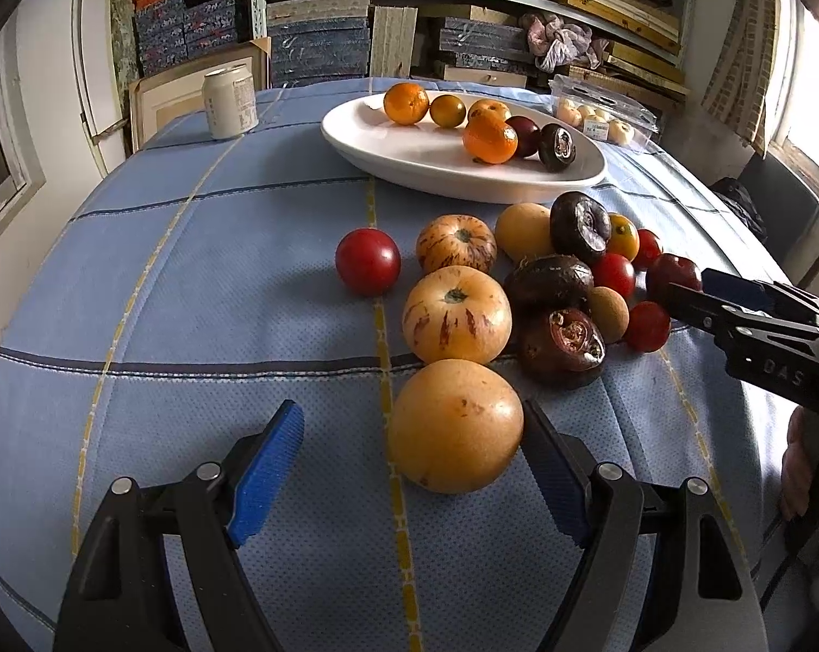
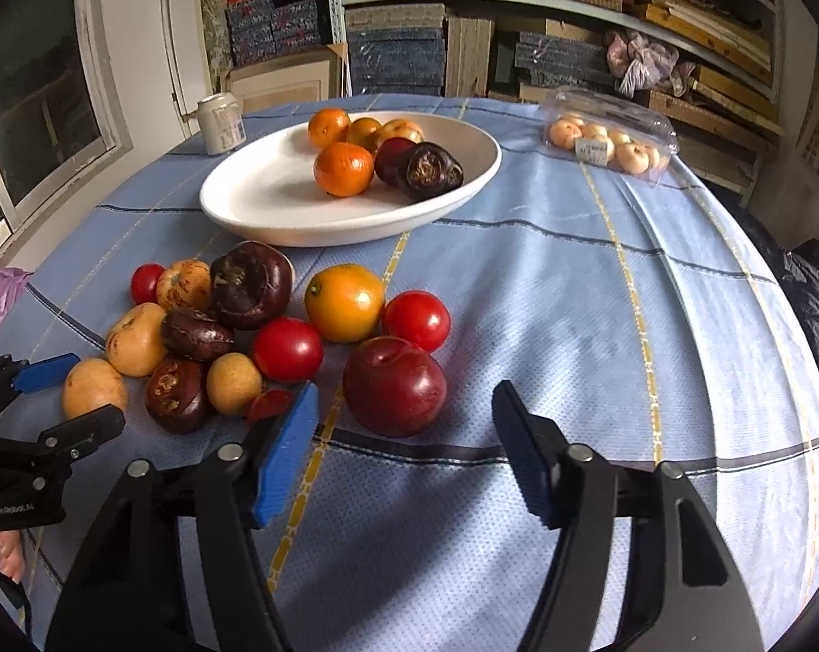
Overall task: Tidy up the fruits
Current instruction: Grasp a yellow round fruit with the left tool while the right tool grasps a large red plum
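While your left hand-held gripper [image 1: 409, 467] sits low over the table [image 1: 192, 282], its jaws are wide, with a yellow fruit [image 1: 455, 426] between them, touching the right pad. Bare cloth lies to its left. Your right hand-held gripper [image 2: 404, 445] is wide too, with a red plum [image 2: 394, 386] just ahead. Beyond both sits the white plate [image 2: 257, 201].

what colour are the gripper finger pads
Blue, ridged pads on black fingers; clearest in the left wrist view.
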Available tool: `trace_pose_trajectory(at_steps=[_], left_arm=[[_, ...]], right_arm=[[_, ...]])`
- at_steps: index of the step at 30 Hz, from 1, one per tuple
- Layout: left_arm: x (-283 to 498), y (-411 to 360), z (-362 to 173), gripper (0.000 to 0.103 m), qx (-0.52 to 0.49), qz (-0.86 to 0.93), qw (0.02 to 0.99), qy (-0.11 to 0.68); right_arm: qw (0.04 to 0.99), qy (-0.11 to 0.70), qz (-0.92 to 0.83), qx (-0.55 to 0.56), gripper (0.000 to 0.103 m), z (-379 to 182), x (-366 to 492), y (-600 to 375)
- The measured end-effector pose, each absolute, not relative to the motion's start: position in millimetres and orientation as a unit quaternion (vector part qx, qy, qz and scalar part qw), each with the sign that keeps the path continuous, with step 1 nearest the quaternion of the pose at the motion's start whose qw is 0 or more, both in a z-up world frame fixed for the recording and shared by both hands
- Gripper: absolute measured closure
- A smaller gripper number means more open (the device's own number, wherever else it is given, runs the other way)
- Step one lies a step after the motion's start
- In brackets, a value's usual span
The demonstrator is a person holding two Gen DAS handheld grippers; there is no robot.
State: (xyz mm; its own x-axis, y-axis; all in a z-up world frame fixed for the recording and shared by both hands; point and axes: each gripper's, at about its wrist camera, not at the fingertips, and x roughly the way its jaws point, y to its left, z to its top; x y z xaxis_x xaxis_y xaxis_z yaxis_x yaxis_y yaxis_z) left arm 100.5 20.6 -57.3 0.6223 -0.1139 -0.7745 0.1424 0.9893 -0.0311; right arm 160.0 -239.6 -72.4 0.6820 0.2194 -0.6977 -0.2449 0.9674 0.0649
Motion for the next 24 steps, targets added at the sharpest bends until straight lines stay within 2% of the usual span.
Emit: trace_pose_trajectory(at_steps=[4, 8, 12, 21, 24], left_arm=[[101.9, 20.9, -59.0, 0.022, 0.015, -0.072, 0.898, 0.433], [101.8, 21.2, -59.1, 0.022, 0.014, -0.072, 0.898, 0.433], [101.5, 21.3, -58.5, 0.024, 0.013, -0.073, 0.899, 0.432], [99.2, 15.6, -57.3, 0.044, 0.020, -0.088, 0.899, 0.428], [98.2, 14.4, -56.9, 0.057, 0.020, -0.094, 0.899, 0.427]], right_arm=[[0.912, 0.389, 0.126, -0.017, 0.050, -75.7, 163.0, -239.6], [0.910, 0.393, 0.132, -0.016, 0.061, -77.2, 164.1, -239.7], [0.909, 0.394, 0.135, -0.015, 0.064, -77.5, 164.2, -239.2], [0.911, 0.389, 0.136, -0.017, 0.065, -76.8, 163.9, -238.1], [0.911, 0.388, 0.137, -0.017, 0.065, -76.1, 161.8, -238.1]])
